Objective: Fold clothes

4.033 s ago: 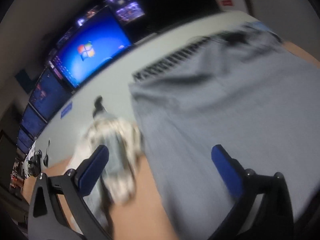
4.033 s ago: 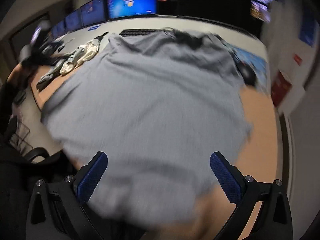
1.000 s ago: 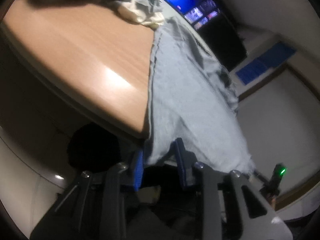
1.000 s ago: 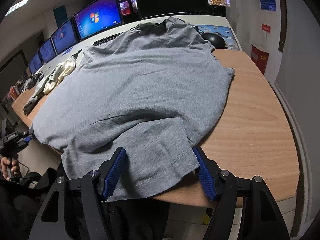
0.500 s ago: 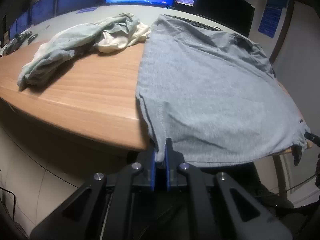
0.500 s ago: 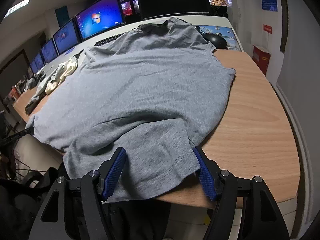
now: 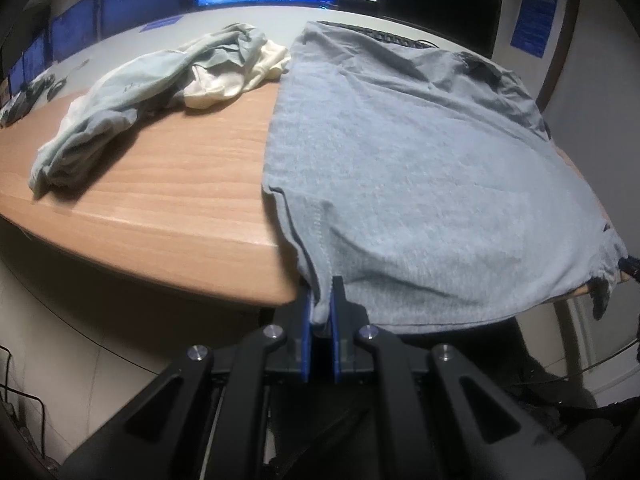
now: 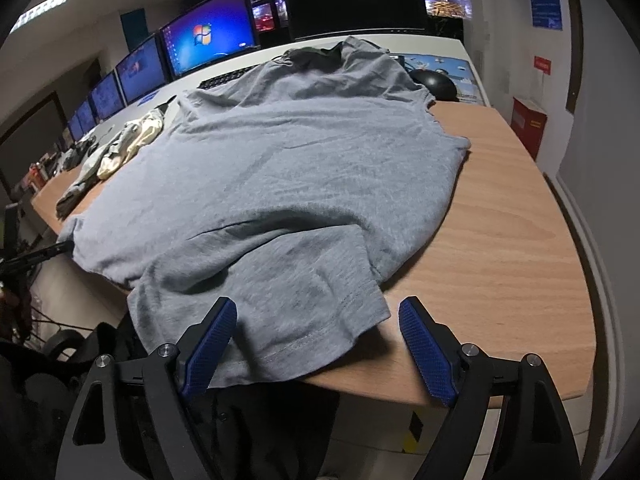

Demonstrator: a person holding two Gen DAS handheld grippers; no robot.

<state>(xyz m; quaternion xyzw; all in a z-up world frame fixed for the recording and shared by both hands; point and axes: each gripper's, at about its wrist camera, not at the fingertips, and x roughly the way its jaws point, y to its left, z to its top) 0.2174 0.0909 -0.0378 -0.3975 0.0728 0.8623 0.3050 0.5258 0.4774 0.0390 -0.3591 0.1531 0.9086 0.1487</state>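
Item: grey T-shirt (image 8: 288, 168), spread flat on a curved wooden desk (image 8: 520, 240), collar toward the monitors (image 8: 208, 40), one sleeve (image 8: 280, 312) and the near hem draped over the desk's front edge. Left gripper (image 7: 321, 304): blue pads pressed together on the shirt's near left corner, close to a stitched seam, just below the desk edge; cloth runs taut from the pinch up onto the desktop. Right gripper (image 8: 318, 344): fingers spread wide, one either side of the overhanging sleeve, holding nothing; fabric lies between the pads but is not pinched. Also present: a crumpled pile of pale clothes (image 7: 160, 88) on the desk to the left of the shirt, well clear of the working area; a keyboard (image 8: 224, 78) partly under the far shoulder; a dark computer mouse (image 8: 434, 84) on a printed mat beside the far sleeve. Step in hand, as judged: securing a two-point hold before the first fold, with the right side not yet taken. Handling notes: the right fingers should close on the sleeve hem or on the shirt body's near corner, through every layer, so the fold line comes out straight; a one-layer bite would probably let the lower layer sag. Both holds should lift evenly, keeping the hem tensioned between them, and the fabric should be carried over rather than dragged, so the far shoulder does not snag the keyboard or mouse
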